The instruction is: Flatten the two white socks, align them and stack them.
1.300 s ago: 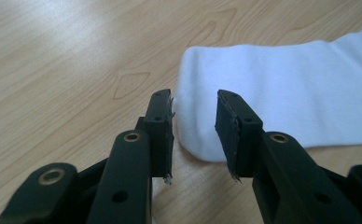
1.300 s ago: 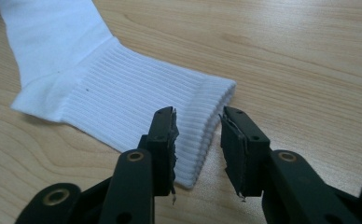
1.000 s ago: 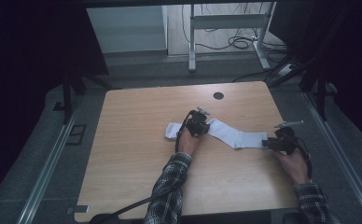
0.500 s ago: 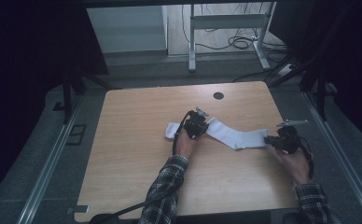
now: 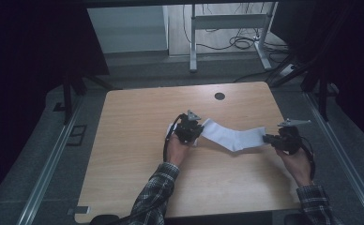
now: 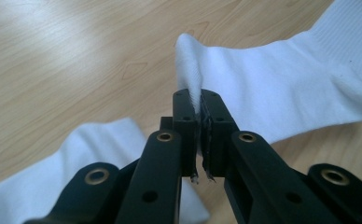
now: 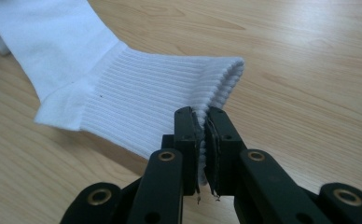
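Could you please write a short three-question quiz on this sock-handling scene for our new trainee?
1. True or false: the left gripper is shut on the toe end of the white sock.
2. Which part does the right gripper pinch? A) ribbed cuff B) heel C) nothing
3. What lies on the wooden table beside the left gripper?

Key:
1. True; its fingers clamp a fold of fabric.
2. A.
3. A second white sock, lying flat.
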